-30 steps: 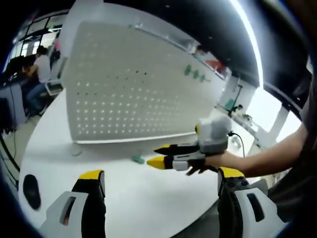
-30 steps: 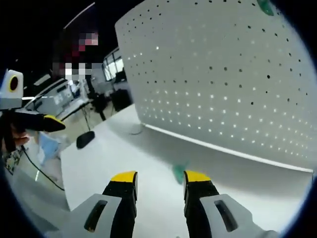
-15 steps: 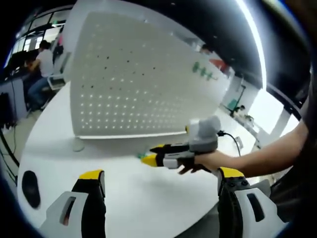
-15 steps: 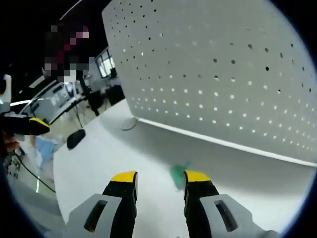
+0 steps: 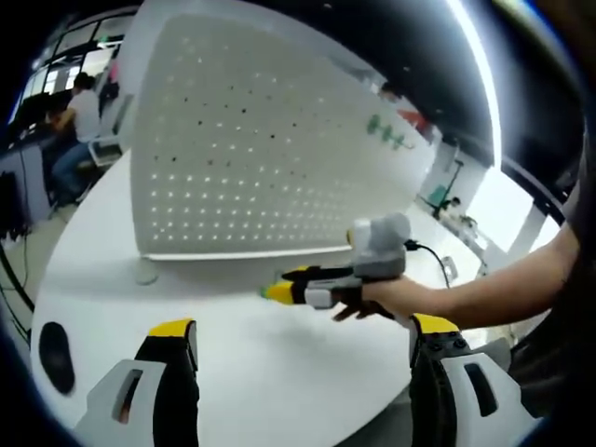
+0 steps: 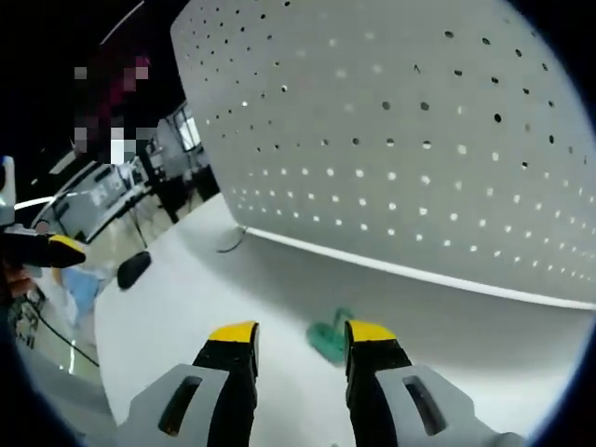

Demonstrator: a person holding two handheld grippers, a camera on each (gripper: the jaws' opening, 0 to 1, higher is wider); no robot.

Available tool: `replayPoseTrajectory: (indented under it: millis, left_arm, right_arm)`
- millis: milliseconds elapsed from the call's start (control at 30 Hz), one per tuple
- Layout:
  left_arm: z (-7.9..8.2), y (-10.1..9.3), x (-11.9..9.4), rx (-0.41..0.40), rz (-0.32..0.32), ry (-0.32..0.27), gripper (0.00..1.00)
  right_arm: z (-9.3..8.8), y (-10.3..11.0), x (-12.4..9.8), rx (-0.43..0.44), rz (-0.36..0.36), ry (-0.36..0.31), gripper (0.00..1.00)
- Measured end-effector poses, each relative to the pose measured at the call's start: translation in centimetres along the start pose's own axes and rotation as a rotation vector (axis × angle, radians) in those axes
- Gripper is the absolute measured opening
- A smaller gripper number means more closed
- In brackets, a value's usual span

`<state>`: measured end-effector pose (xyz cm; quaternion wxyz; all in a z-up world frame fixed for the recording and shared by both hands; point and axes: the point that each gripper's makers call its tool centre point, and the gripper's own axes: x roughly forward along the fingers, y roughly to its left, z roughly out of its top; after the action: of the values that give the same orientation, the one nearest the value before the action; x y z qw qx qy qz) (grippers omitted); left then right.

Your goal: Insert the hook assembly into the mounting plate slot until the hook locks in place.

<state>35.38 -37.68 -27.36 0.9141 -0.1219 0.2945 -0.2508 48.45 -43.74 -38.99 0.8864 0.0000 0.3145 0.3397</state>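
right gripper (image 6: 300, 333): open, empty; green hook (image 6: 328, 337) just ahead between its tips
grasp: centre, close squarely
left gripper (image 5: 303, 332): open, empty

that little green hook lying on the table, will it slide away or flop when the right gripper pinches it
The green hook looks like small moulded plastic, so probably stiff and light. It lies flat on the smooth white table, so a jaw nudge could easily skate it aside. Its thin, low shape gives the open right gripper little to bite, so it may twist when pinched.
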Motion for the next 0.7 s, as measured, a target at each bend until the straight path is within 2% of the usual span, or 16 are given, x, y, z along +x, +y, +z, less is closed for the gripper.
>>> replayPoseTrajectory:
  millis: [100,267,467,567,700]
  left_arm:
    - [-0.2,0.1,0.0,-0.003,0.003,0.003,0.95]
    - [-0.3,0.3,-0.2,-0.010,0.010,0.005,0.95]
    - [-0.3,0.7,-0.2,-0.013,0.018,0.009,0.95]
    - [-0.3,0.7,-0.1,-0.014,0.019,0.009,0.95]
    - [-0.2,0.8,-0.1,-0.013,0.019,0.009,0.95]
  right_arm:
    - [0.4,-0.2,0.4,0.030,-0.004,-0.007,0.36]
    - [1.0,-0.5,1.4,0.026,-0.008,0.001,0.33]
    - [1.8,-1.4,2.3,0.041,-0.037,-0.002,0.21]
    - [1.6,-1.6,2.8,0.004,-0.043,0.023,0.14]
    - [1.8,-2.4,3.4,-0.004,-0.072,0.036,0.10]
